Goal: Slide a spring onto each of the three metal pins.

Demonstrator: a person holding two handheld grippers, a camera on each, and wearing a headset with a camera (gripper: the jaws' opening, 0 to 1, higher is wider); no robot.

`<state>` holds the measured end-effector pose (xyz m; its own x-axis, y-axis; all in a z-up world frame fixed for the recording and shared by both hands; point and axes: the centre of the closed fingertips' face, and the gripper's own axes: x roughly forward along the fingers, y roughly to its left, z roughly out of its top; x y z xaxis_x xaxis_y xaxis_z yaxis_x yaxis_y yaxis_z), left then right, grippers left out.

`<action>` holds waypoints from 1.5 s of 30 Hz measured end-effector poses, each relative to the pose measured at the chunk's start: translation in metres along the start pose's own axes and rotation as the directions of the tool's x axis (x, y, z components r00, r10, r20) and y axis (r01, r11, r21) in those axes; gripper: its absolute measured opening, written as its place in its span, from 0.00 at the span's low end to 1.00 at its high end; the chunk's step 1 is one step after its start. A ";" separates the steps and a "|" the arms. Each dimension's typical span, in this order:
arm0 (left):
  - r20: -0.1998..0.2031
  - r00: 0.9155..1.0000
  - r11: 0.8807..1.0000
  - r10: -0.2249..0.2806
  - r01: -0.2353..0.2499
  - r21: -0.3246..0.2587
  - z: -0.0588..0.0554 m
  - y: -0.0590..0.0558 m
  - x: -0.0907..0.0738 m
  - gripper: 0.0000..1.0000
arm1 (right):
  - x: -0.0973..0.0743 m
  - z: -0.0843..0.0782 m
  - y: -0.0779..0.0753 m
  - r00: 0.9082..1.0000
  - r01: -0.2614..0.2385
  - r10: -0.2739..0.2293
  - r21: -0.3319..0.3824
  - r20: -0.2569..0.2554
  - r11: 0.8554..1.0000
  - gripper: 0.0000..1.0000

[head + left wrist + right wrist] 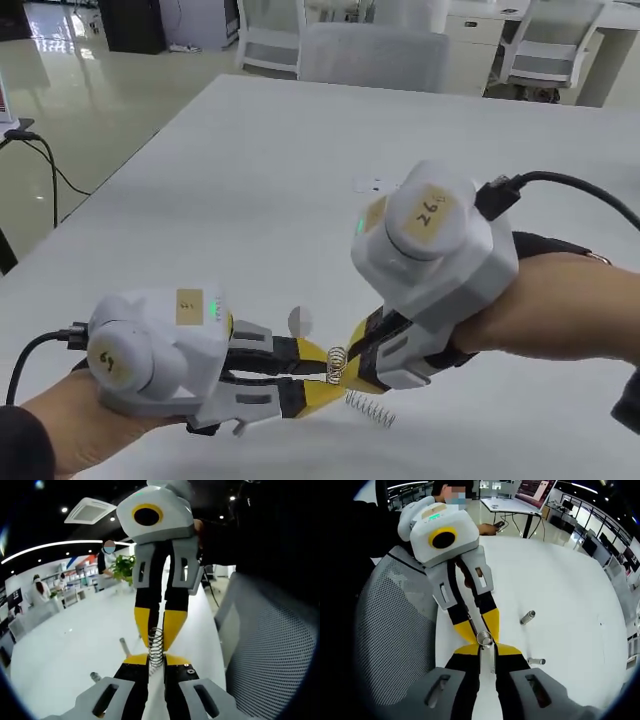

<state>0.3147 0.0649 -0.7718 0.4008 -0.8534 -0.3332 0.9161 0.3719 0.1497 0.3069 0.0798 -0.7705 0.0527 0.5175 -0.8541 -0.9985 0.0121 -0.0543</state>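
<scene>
My two grippers meet tip to tip just above the white table (260, 170). The left gripper (320, 380) is shut on a short metal pin (484, 639), whose round end faces the right gripper's camera. The right gripper (347, 360) is shut on a spring (336, 365), which lies in line with that pin and reaches the left gripper's yellow tips (156, 647). How far the spring sits over the pin is hidden by the jaws. Two more pins (527, 617) (536, 661) lie loose on the table. A second spring (370, 408) lies just below the tips.
A grey mesh chair back (270, 645) stands close to the table's near edge. The table runs wide and white beyond the grippers. Chairs (375, 55) stand at its far side, and people (37, 590) stand in the background.
</scene>
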 end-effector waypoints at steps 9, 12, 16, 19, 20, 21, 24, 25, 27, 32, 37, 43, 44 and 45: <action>-0.028 1.000 1.000 -0.011 0.011 0.009 -0.005 -0.003 0.003 0.02 | -0.002 0.006 0.002 1.000 0.005 -0.005 -0.020 -0.001 1.000 0.12; -0.036 0.999 1.000 -0.012 0.012 0.013 -0.006 -0.003 0.003 0.02 | 0.000 0.006 0.004 1.000 -0.002 0.002 -0.026 -0.006 1.000 0.11; -0.064 0.998 0.999 -0.015 0.017 0.030 -0.011 -0.004 0.004 0.02 | 0.002 0.008 0.007 1.000 -0.011 0.011 -0.035 -0.013 0.999 0.11; -0.071 0.997 0.999 -0.020 0.022 0.031 -0.012 -0.006 0.005 0.02 | 0.006 0.006 0.008 0.999 -0.019 0.018 -0.043 -0.035 0.999 0.11; -0.074 0.997 0.999 -0.021 0.023 0.031 -0.012 -0.006 0.005 0.02 | 0.007 0.004 0.008 0.999 -0.018 0.016 -0.049 -0.047 0.999 0.11; -0.076 0.997 0.999 -0.022 0.024 0.034 -0.012 -0.006 0.005 0.02 | 0.008 0.001 0.008 0.998 -0.015 0.011 -0.059 -0.065 0.998 0.11; -0.093 0.995 0.999 -0.023 0.027 0.043 -0.013 -0.007 0.005 0.02 | 0.011 -0.002 0.008 0.996 -0.022 0.016 -0.068 -0.085 0.997 0.10; -0.098 0.995 0.998 -0.023 0.028 0.047 -0.014 -0.007 0.005 0.02 | 0.012 -0.002 0.008 0.996 -0.026 0.020 -0.068 -0.088 0.997 0.10; -0.105 0.994 0.998 -0.027 0.032 0.049 -0.015 -0.008 0.005 0.02 | 0.012 -0.003 0.009 0.995 -0.030 0.023 -0.072 -0.096 0.997 0.09; -0.115 0.993 0.997 -0.032 0.039 0.062 -0.015 -0.010 0.006 0.02 | 0.013 -0.004 0.010 0.994 -0.039 0.030 -0.076 -0.108 0.996 0.09; -0.112 0.993 0.998 -0.035 0.041 0.055 -0.015 -0.010 0.006 0.02 | 0.014 -0.005 0.010 0.993 -0.042 0.032 -0.082 -0.113 0.996 0.08; -0.098 0.995 0.999 -0.023 0.027 0.045 -0.014 -0.008 0.005 0.02 | 0.012 -0.004 0.007 0.994 -0.035 0.026 -0.078 -0.109 0.996 0.08; -0.096 0.995 0.999 -0.022 0.026 0.044 -0.014 -0.007 0.005 0.02 | 0.012 -0.003 0.006 0.994 -0.035 0.026 -0.076 -0.108 0.996 0.08; -0.095 0.995 0.999 -0.021 0.025 0.041 -0.014 -0.007 0.006 0.02 | 0.011 -0.003 0.006 0.994 -0.035 0.027 -0.074 -0.107 0.997 0.08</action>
<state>0.3107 0.0625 -0.7873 0.3796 -0.8227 -0.4231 0.9251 0.3346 0.1795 0.3017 0.0832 -0.7818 0.0270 0.4228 -0.9058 -0.9957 -0.0692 -0.0620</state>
